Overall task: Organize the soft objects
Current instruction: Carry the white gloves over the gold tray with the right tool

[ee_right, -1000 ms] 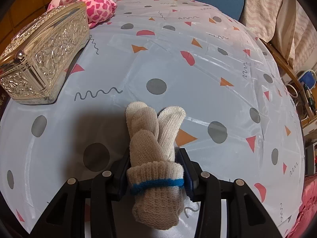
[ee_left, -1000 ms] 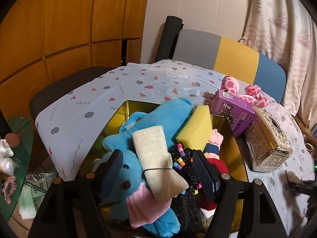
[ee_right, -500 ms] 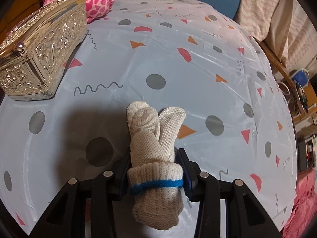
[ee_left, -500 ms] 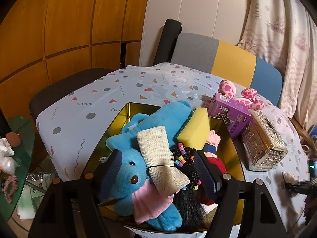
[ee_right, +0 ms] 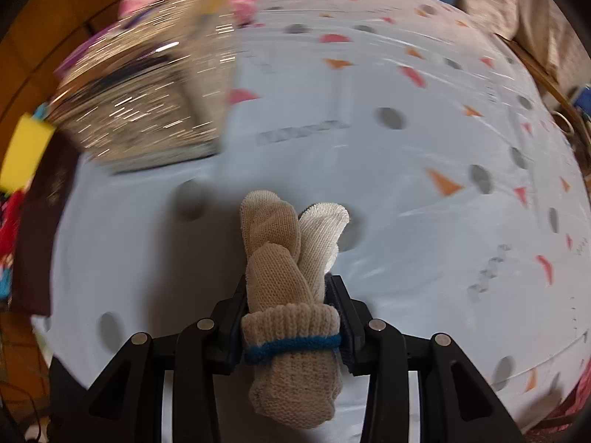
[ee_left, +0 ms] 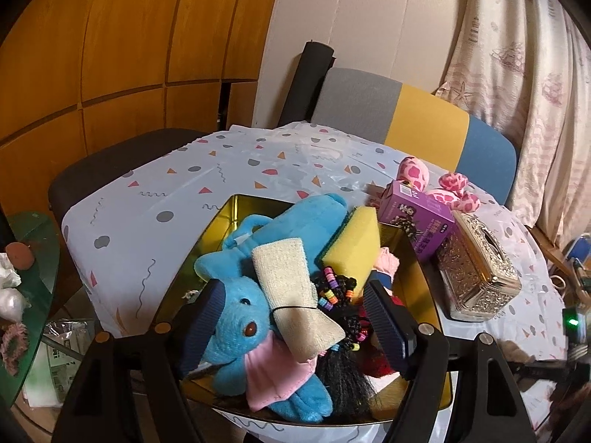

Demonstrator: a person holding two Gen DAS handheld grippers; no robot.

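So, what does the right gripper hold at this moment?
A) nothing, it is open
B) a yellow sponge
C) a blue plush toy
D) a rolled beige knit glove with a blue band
D: in the right wrist view, the right gripper is shut on the rolled beige knit glove, above the tablecloth.

One gold tray (ee_left: 221, 221), one yellow sponge (ee_left: 354, 243), two boxes (ee_left: 417, 217), one glove bundle (ee_right: 288, 273).

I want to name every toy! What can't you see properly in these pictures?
- Right wrist view: the shiny tissue box and the pink toy behind it are smeared by motion blur.
- Left wrist view: the red toy hides behind the left gripper.
- Left wrist view: the purple box has print too small to read.
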